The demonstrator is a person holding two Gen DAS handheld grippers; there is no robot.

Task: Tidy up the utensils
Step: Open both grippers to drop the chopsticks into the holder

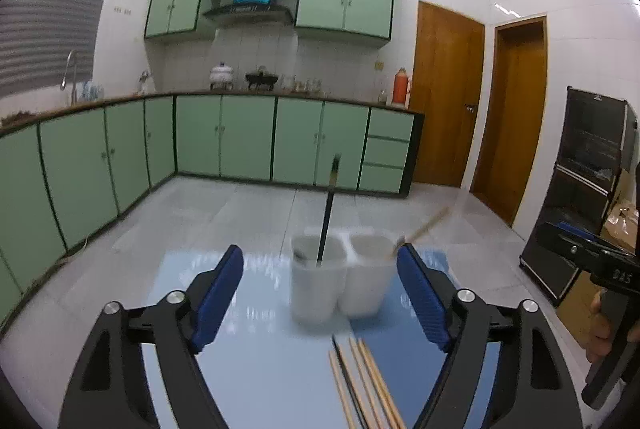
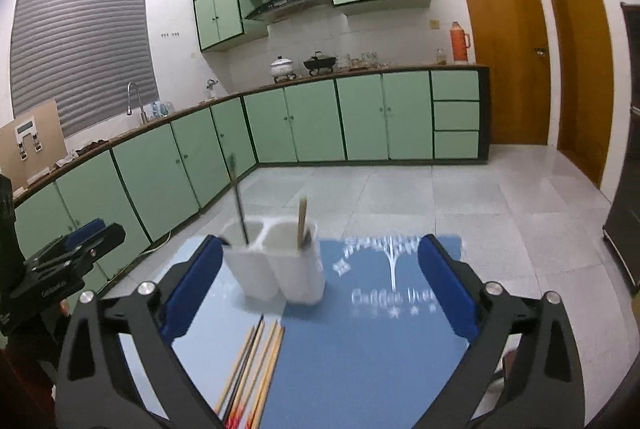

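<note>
A white two-compartment holder stands on a blue table. A black chopstick stands in its left compartment, a wooden chopstick in the right one. Several loose chopsticks, wooden and one black, lie on the table in front of the holder. My left gripper is open and empty, above the table just short of the holder. My right gripper is open and empty, to the holder's right; it also shows at the right edge of the left wrist view.
Green kitchen cabinets line the far wall and the left side beyond a tiled floor. A black cabinet stands at the right. Wooden doors are at the back right. The table's far edge lies just behind the holder.
</note>
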